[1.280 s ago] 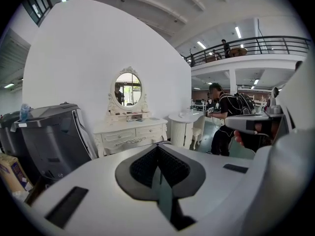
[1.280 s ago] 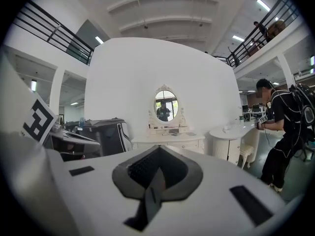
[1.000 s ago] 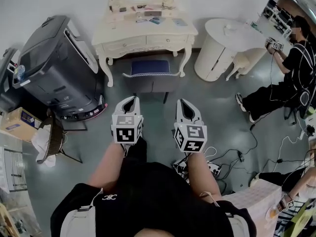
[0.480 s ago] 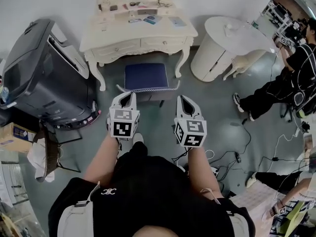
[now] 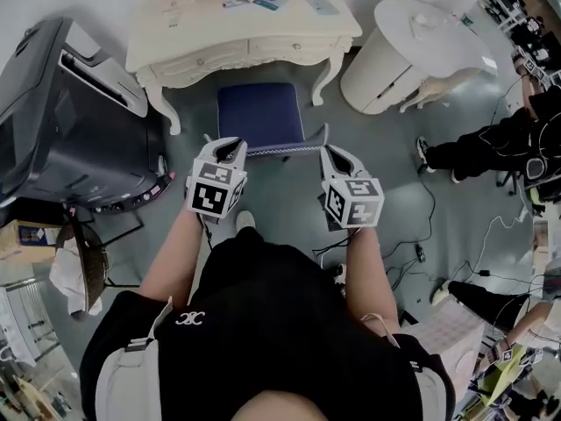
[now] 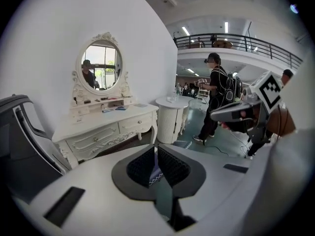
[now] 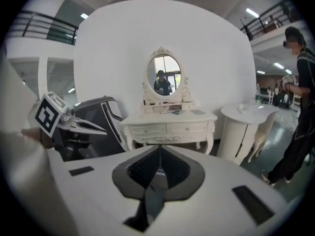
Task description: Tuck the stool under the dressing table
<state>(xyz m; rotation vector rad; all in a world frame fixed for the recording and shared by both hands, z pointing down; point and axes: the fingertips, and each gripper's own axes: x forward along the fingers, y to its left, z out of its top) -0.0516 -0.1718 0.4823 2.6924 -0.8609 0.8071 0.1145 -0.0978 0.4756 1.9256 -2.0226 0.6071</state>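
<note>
The stool (image 5: 260, 114) has a dark blue seat with white zigzag trim and stands between the front legs of the cream dressing table (image 5: 245, 35). My left gripper (image 5: 230, 144) is shut and empty, its tip at the near left corner of the seat. Shut and empty too, the right gripper (image 5: 330, 152) has its tip at the near right corner. I cannot tell whether either touches the seat. In the left gripper view the shut jaws (image 6: 156, 151) frame a sliver of the stool's trim (image 6: 155, 177) below the table (image 6: 106, 129). The right gripper view shows the shut jaws (image 7: 160, 149), the trim (image 7: 160, 173) and the table (image 7: 167, 122).
A large black machine (image 5: 61, 121) stands left of the dressing table. A round white cabinet (image 5: 412, 51) is on its right. A person in black (image 5: 508, 139) sits at the far right. Cables (image 5: 421, 253) trail on the floor to my right.
Both grippers have moved forward and down, from well short of the stool to its near corners. The view has closed in on the stool and table.
</note>
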